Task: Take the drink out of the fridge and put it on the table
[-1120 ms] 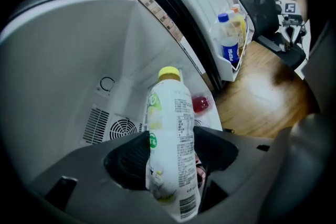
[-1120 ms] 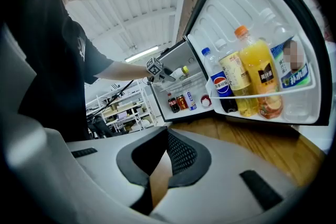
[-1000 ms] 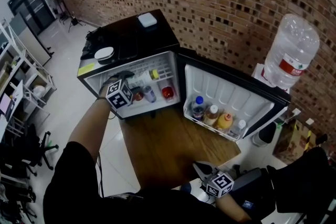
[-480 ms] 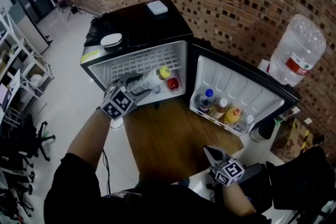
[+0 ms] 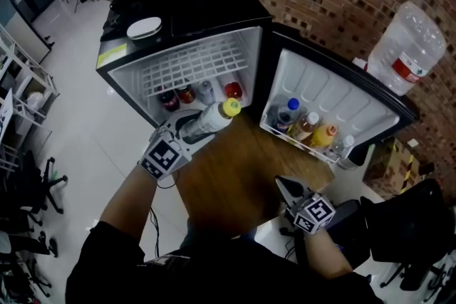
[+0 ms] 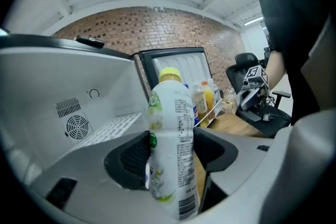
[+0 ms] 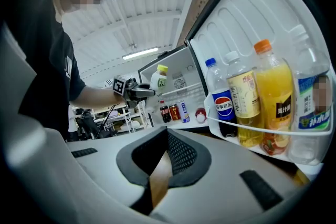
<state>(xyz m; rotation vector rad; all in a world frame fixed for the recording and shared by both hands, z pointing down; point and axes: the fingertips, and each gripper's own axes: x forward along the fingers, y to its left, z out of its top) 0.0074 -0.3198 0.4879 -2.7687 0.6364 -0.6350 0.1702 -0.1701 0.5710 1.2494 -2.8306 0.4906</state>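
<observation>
The drink is a white bottle with a yellow cap (image 5: pixel 216 114). It lies tilted in my left gripper (image 5: pixel 199 127), just outside the open fridge (image 5: pixel 178 11) and over the far edge of the wooden table (image 5: pixel 235 178). In the left gripper view the bottle (image 6: pixel 170 128) stands between both dark pads (image 6: pixel 137 157), which press on its sides. My right gripper (image 5: pixel 287 188) hovers over the table's near right corner with nothing in it. In the right gripper view its jaws (image 7: pixel 164 136) meet at the tips.
Several cans and small bottles (image 5: pixel 187 95) remain on the fridge's lower shelf. The door shelf (image 5: pixel 308 130) holds a cola bottle (image 7: pixel 223 105), a tea bottle, an orange juice bottle (image 7: pixel 275 99) and a water bottle. A water-cooler jug (image 5: pixel 406 50) stands at the right.
My left gripper has drawn the bottle out of the fridge toward the table, and its wrist has rolled. The right gripper has shifted only a little.
</observation>
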